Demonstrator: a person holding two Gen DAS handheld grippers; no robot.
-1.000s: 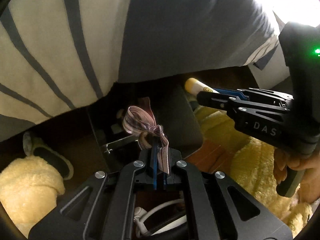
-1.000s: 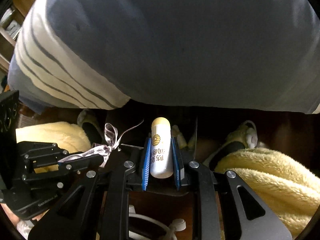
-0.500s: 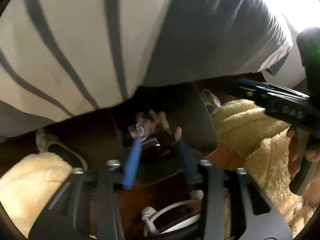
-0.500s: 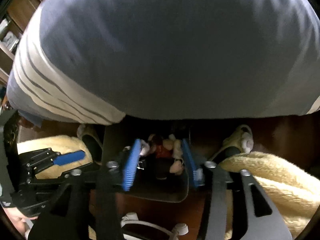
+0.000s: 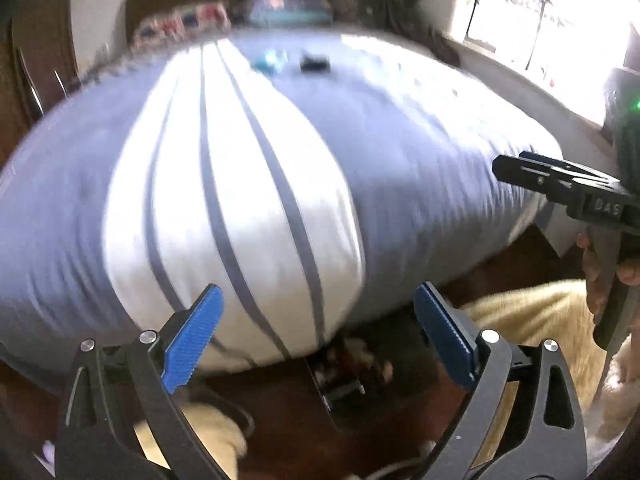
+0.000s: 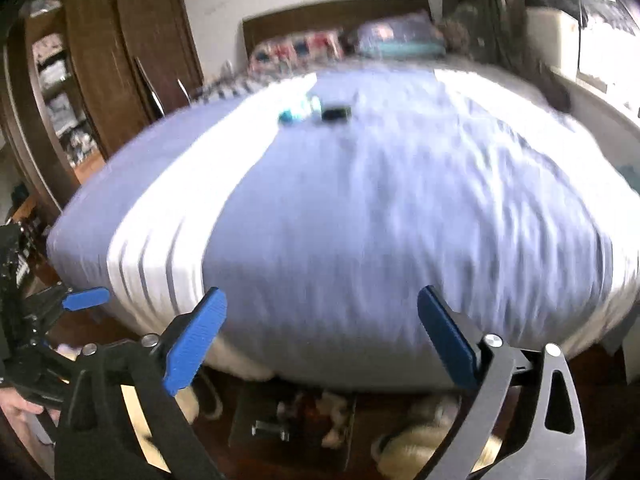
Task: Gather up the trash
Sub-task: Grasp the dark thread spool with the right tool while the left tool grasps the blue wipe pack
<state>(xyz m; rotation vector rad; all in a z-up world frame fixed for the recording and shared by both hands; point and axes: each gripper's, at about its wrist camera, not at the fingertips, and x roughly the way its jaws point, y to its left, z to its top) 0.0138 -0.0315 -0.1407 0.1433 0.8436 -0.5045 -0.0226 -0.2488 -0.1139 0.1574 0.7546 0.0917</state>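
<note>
From the left wrist camera, the left gripper (image 5: 318,334) stood with its jaws spread wide and nothing between them; its blue pads (image 5: 192,338) were ribbed plastic on black angular arms with silver bolts. Beyond it rose the bed (image 5: 256,184), a puffy quilt of soft blue-grey cloth with a white panel crossed by thin grey stripes running away from the camera. Two small things lay far up the quilt, a teal item (image 5: 269,60) and a black item (image 5: 315,63), side by side and blurred, so their shape and long axis could not be told. Low in the view, under the quilt's edge, a dark flat bin (image 5: 344,384) sat on the brown wooden floor (image 5: 288,428) with small pieces of trash (image 5: 362,364) in it, too smeared to tell their direction. The right gripper (image 5: 560,184) reached in from the right edge, seen side-on, so its jaws' spread could not be told here. A fluffy yellow rug (image 5: 532,320) lay beneath it.

From the right wrist camera, the right gripper (image 6: 320,340) was likewise fully spread and empty. The quilt (image 6: 400,220) filled the middle, wrinkled and soft. The teal item (image 6: 298,112) and black item (image 6: 337,113) lay near the headboard (image 6: 336,16). The bin (image 6: 248,412) was below on the floor, holding pale lumpy trash (image 6: 332,408). A brown wooden wardrobe (image 6: 120,52) stood at left.
</note>
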